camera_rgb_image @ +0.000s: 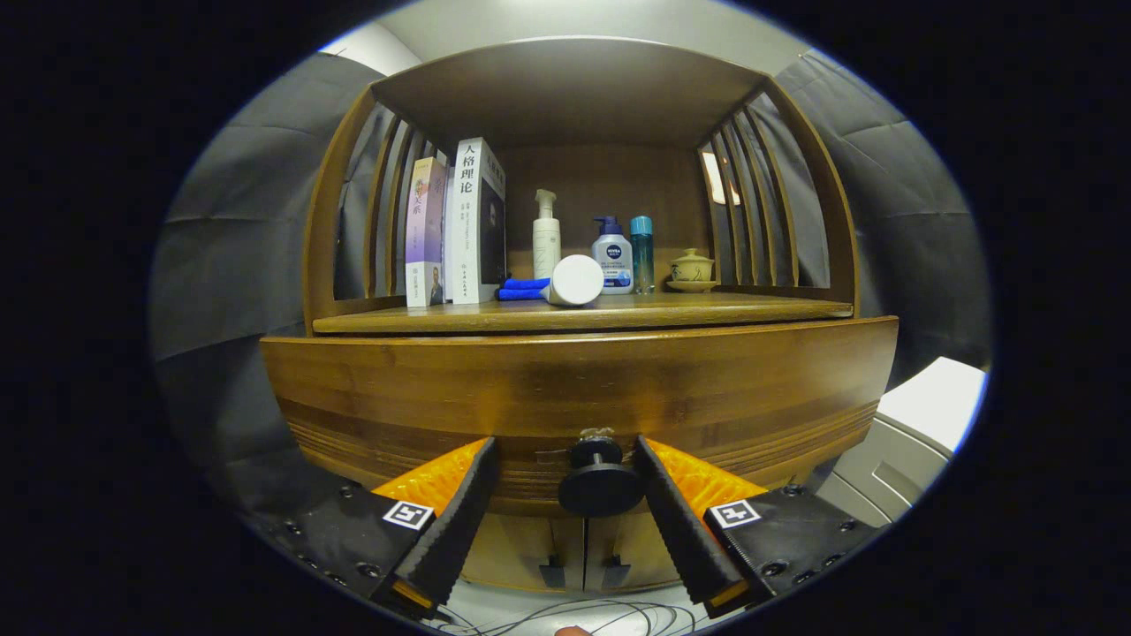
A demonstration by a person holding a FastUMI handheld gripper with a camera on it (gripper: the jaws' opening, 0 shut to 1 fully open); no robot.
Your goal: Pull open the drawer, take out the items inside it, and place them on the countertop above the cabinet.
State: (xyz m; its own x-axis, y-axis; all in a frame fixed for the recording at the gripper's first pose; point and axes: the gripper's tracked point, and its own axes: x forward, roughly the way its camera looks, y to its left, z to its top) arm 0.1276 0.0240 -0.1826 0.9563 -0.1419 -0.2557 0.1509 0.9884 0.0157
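Drawer contents hidden behind front

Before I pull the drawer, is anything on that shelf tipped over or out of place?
One white bottle lies on its side on the shelf, beside the blue cloth, while the other bottles stand upright. The gripper is open, its fingers either side of the drawer knob.

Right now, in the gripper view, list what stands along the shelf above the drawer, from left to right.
Two upright books → blue cloth → white bottle lying down → blue-capped pump bottle → slim teal bottle → lidded teacup. The open gripper flanks the drawer knob.
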